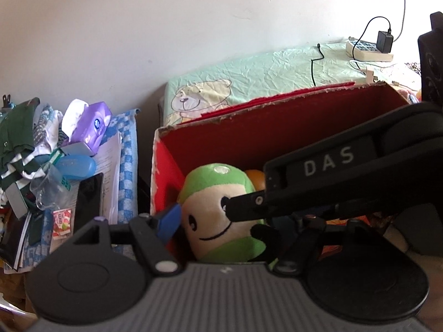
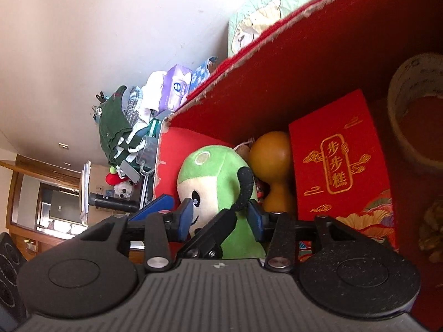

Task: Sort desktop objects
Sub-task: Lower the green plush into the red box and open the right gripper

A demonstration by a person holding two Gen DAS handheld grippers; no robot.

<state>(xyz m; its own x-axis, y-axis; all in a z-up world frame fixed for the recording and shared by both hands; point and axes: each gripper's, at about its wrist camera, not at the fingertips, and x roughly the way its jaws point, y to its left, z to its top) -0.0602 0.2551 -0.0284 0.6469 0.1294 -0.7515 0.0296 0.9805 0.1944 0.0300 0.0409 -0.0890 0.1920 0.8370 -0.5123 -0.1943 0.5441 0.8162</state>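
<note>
right wrist view: plush toy (image 2: 221,182) inside the red box (image 2: 318,63)
your right gripper (image 2: 220,215) clasps it; left gripper (image 1: 218,221) state unclear. tissue pack (image 1: 91,127) and phone (image 1: 88,202) remain unsorted.

Soft daylight fills both views, brightest on the white wall (image 1: 138,27). Fisheye bending curves the frame edges. The red box (image 2: 318,63) interior sits in shadow, slightly grainy.

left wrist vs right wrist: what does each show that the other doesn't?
Left wrist only: power strip with charger on the bear-print cloth, a dark phone, and the right gripper crossing in.

Right wrist only: red envelope, tape roll, the full gourd.

Both: green plush toy inside the red box, purple tissue pack outside.
</note>
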